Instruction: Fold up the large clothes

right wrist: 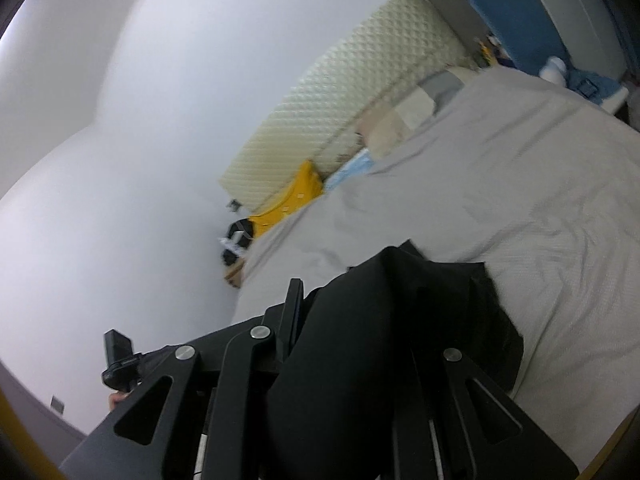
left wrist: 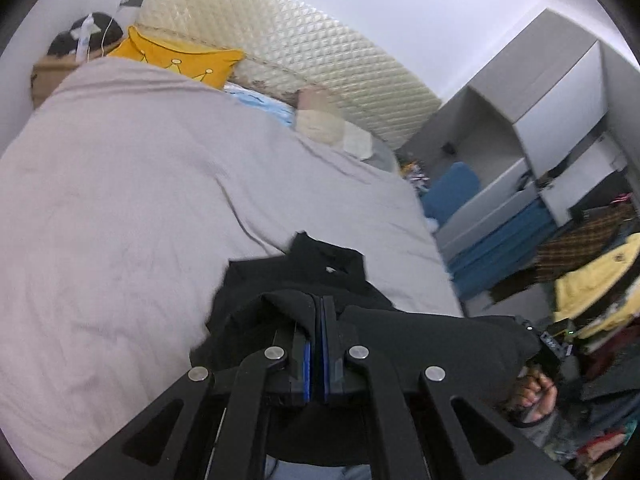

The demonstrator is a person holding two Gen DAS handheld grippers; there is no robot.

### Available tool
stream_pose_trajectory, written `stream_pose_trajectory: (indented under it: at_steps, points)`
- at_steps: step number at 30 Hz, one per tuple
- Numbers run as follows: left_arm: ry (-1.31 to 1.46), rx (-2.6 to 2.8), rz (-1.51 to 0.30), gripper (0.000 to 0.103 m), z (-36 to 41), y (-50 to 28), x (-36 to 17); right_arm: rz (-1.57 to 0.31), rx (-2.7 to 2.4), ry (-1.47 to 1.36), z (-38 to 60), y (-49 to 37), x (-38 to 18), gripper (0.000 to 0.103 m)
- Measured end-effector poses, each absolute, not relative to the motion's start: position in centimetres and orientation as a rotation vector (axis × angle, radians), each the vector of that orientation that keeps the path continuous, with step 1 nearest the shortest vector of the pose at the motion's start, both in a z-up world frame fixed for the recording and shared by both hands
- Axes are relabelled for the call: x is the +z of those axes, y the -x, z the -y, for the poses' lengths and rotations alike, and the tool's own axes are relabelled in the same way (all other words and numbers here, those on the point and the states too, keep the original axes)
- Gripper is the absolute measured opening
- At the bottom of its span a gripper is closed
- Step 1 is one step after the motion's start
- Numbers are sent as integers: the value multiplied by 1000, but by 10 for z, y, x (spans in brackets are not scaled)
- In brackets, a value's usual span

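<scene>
A large black garment (left wrist: 320,276) hangs over the near edge of the bed (left wrist: 120,200), which has a pale grey cover. My left gripper (left wrist: 319,304) is shut on a fold of the black garment, its jaws pressed together with cloth draped over both sides. In the right wrist view the black garment (right wrist: 400,320) drapes over my right gripper (right wrist: 344,292) and hides most of its fingers; only the left finger (right wrist: 294,300) shows. The cloth seems clamped there. The bed cover (right wrist: 520,200) lies beyond.
A yellow pillow (left wrist: 180,60), a blue pillow and a quilted headboard (left wrist: 300,52) are at the bed's far end. Grey cabinets (left wrist: 540,120), a blue chair (left wrist: 452,188) and a pile of clothes (left wrist: 592,292) stand right of the bed. A white wall (right wrist: 120,160) is on the left.
</scene>
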State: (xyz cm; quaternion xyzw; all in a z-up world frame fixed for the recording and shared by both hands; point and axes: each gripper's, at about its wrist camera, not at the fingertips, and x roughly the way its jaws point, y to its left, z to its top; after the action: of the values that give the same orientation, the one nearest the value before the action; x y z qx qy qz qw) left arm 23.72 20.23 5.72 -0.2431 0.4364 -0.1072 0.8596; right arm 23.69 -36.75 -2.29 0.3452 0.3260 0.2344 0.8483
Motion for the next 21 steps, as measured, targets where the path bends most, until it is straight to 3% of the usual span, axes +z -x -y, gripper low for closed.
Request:
stream_pose_trajectory:
  at_steps: [8, 21]
  points:
    - [357, -114, -964, 4, -168, -341, 19, -828, 372, -737, 377, -338, -67, 17]
    - [291, -1, -1151, 5, -141, -453, -134, -1058, 231, -750, 376, -453, -210, 17]
